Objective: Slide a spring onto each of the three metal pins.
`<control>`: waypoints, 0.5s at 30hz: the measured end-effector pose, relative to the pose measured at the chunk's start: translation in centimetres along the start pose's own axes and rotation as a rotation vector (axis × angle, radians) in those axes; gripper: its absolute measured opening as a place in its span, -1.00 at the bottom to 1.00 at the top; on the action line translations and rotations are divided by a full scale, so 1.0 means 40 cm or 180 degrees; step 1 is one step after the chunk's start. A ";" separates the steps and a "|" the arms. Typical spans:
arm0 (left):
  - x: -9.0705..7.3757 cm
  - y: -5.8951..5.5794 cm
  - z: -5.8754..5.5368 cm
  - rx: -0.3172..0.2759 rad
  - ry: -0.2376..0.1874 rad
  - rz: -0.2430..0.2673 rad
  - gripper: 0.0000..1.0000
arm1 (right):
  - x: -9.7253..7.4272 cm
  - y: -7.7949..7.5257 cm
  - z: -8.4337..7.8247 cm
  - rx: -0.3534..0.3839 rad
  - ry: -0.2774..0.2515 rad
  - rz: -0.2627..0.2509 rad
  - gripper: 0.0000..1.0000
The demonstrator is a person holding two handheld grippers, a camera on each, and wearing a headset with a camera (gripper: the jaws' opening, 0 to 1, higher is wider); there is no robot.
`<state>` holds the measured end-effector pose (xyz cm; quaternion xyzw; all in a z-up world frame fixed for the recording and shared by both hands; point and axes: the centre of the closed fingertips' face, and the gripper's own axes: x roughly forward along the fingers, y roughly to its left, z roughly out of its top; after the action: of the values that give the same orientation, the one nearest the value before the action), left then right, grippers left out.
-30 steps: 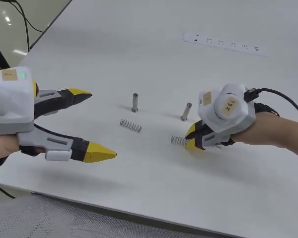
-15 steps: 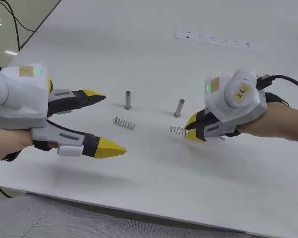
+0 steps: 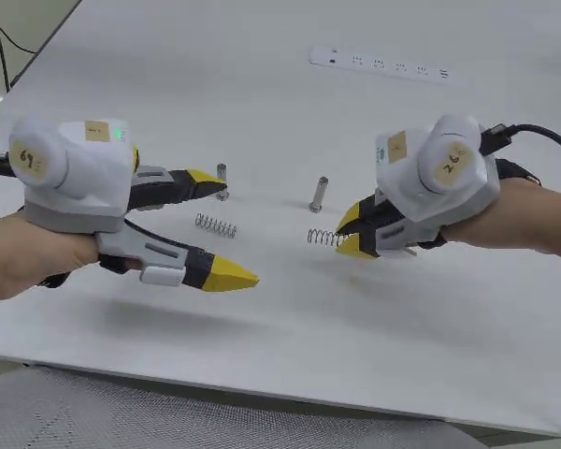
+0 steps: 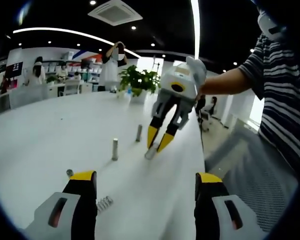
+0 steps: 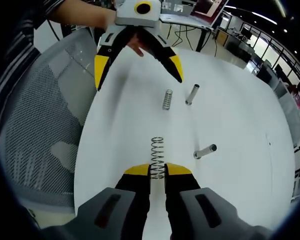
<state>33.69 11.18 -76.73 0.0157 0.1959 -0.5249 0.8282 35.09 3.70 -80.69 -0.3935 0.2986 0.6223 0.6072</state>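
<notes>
My right claw (image 3: 348,234) pinches one spring (image 3: 323,238) by its end, just right of centre frame. Its free length points toward the nearest pin (image 3: 318,195), ready for threading. My left claw (image 3: 236,232) hangs spread at left, near the second spring (image 3: 215,224) lying on the worktop (image 3: 355,112), probably to take it.

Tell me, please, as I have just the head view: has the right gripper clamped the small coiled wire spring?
Observer: In the right gripper view, the right gripper has its jaws shut on the near end of the small coiled wire spring, which sticks out ahead.
Operator: Thank you. Might that gripper hide a pin from me?
Observer: Likely: the left gripper view has a nearer grey metal pin and a farther grey metal pin upright, plus a grey stub beside the left gripper jaw, too small to identify.
</notes>
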 end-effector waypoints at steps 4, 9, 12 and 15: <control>0.041 -0.018 0.015 0.0091 -0.0058 -0.0063 0.35 | -0.009 0.006 0.012 0.0057 -0.0045 -0.0004 -0.85; 0.096 -0.045 0.014 0.0124 -0.0034 -0.0226 0.21 | -0.014 0.019 0.021 0.0041 -0.0056 0.0012 -0.85; 0.112 -0.052 0.018 0.0110 -0.0048 -0.0296 0.14 | -0.019 0.023 0.024 0.0032 -0.0065 0.0009 -0.85; 0.120 -0.051 0.025 0.0093 -0.0081 -0.0319 0.09 | -0.023 0.026 0.027 0.0038 -0.0078 0.0010 -0.85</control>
<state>34.00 5.89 -77.06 0.0113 0.1783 -0.5686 0.8030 33.86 4.03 -79.46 -0.3818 0.2955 0.6263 0.6121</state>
